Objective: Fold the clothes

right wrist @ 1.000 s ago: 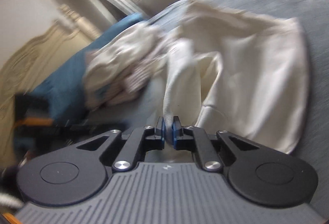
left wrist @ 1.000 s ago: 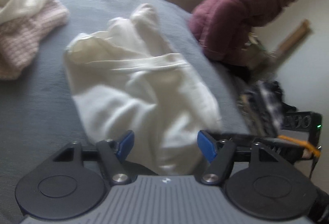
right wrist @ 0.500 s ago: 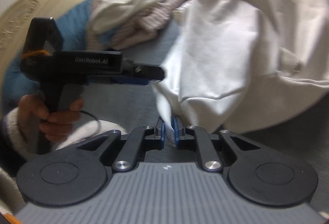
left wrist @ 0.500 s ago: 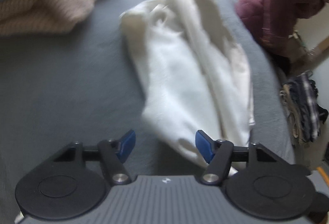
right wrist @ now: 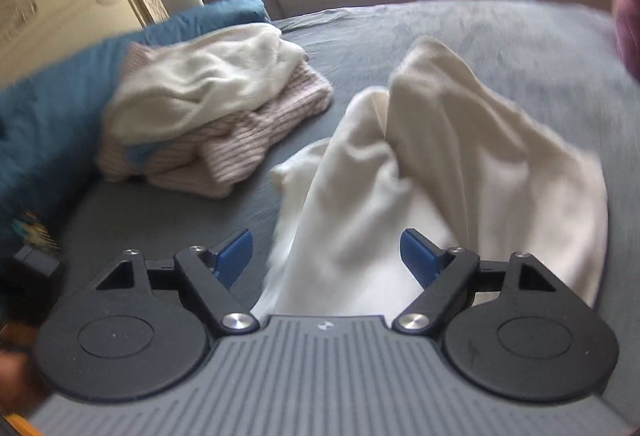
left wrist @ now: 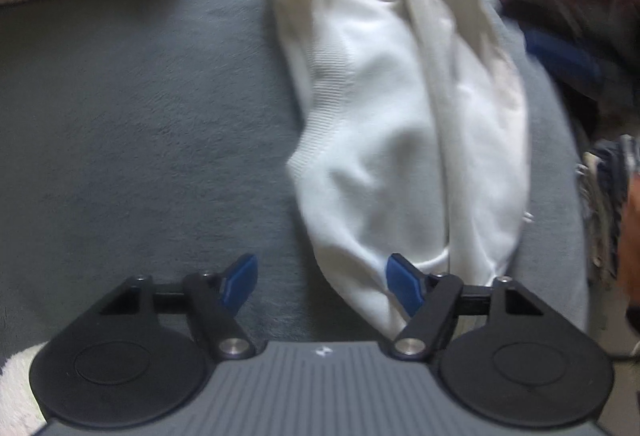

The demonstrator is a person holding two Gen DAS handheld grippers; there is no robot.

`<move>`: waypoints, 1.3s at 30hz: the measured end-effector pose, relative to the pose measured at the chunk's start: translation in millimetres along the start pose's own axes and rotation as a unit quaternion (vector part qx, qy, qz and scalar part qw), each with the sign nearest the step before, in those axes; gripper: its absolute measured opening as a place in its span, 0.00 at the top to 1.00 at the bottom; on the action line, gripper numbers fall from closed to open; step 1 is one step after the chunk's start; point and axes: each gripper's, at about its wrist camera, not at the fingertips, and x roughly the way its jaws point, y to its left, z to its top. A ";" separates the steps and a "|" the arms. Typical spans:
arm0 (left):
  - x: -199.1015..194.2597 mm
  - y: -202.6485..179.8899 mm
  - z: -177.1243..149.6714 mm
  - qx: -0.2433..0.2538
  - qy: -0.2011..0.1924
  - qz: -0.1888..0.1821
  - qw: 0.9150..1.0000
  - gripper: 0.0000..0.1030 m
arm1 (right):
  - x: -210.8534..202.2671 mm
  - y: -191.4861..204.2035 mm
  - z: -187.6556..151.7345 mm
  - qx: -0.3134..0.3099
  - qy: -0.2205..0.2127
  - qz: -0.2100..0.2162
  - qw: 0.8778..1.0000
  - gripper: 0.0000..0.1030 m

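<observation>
A cream-white garment [left wrist: 404,123] lies rumpled in a long heap on the grey bedspread [left wrist: 132,107]. The left gripper [left wrist: 322,286] hovers over the bedspread with its jaws spread wide, empty; the garment's near end lies just ahead of it and under its right-hand finger. The right gripper [right wrist: 327,256] also stands wide open and holds nothing, the garment [right wrist: 440,171] lying directly ahead between its blue pads. A pile of knitwear [right wrist: 208,115] sits apart to the left.
</observation>
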 end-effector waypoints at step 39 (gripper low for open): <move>-29.0 -16.6 -40.9 -0.027 -0.034 -0.046 0.998 0.41 | -219.6 -50.4 -111.1 0.062 -0.139 -0.164 0.975 0.31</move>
